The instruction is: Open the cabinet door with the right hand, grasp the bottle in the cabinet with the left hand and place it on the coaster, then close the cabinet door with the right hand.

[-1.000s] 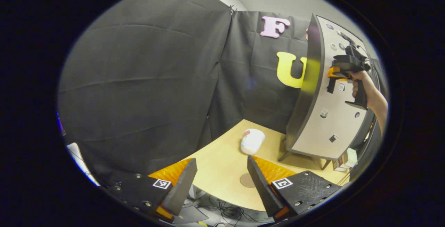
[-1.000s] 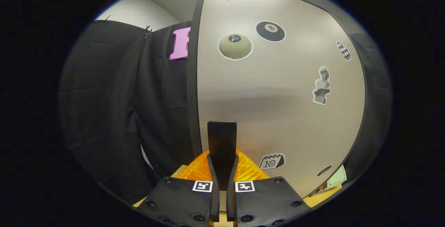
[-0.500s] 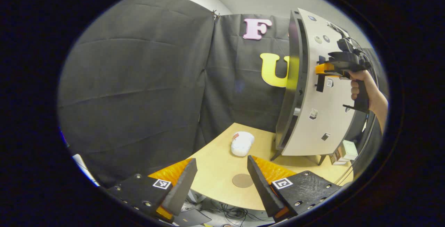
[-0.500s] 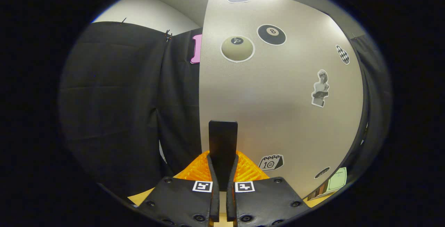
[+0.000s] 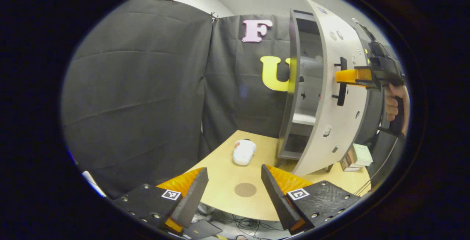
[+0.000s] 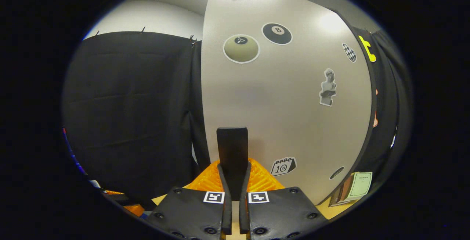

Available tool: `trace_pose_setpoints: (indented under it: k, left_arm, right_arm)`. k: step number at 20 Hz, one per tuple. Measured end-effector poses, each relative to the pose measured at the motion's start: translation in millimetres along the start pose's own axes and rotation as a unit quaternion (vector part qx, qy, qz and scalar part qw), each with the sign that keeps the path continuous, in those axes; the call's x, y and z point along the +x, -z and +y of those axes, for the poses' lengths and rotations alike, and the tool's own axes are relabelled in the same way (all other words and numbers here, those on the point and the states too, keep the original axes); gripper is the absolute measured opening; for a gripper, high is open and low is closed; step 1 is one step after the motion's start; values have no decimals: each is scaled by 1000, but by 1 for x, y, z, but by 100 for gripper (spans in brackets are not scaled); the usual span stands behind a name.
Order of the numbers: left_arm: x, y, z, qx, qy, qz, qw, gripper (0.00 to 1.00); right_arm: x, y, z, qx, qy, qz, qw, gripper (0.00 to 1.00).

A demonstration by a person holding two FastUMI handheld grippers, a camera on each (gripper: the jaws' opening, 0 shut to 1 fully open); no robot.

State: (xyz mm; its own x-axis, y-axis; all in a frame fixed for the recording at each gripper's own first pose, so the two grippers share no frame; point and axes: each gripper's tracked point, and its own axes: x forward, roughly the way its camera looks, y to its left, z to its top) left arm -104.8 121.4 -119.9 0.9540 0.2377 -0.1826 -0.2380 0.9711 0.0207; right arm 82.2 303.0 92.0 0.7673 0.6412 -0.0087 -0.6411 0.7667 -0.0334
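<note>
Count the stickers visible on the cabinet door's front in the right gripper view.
7 on the cabinet door: one at the top edge, two billiard balls below it, a checkered oval and a bust toward the right, a calendar and a dark oval near the bottom. The handle may hide more.

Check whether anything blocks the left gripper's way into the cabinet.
The door, held at its handle by the right gripper, is only part open and covers the right of the cabinet opening. A white bundle lies on the table before it.
</note>
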Motion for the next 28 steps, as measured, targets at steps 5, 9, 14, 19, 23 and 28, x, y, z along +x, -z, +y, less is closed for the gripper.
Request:
trace_pose_setpoints:
  k: [5,9,14,19,23,28]
  left_arm:
    - [-3,-3,-4,16,-2,-4,1000,88]
    - [-9,3,-21,-3,18,8,1000,89]
    - [-24,10,-37,21,31,17,999,89]
    - [-32,20,-80,38,68,24,997,89]
    - [-31,39,-112,55,90,42,994,88]
    - [-28,32,-153,62,134,39,988,88]
  right_arm:
    - [-11,4,-11,15,-14,1,1000,7]
    - [-25,7,-19,36,-20,5,999,7]
    - [-42,7,-31,48,-5,-1,999,9]
    - [-56,8,-46,57,25,-9,998,9]
    - [-63,9,-64,63,61,-16,996,9]
    - [-72,9,-85,89,110,-29,989,8]
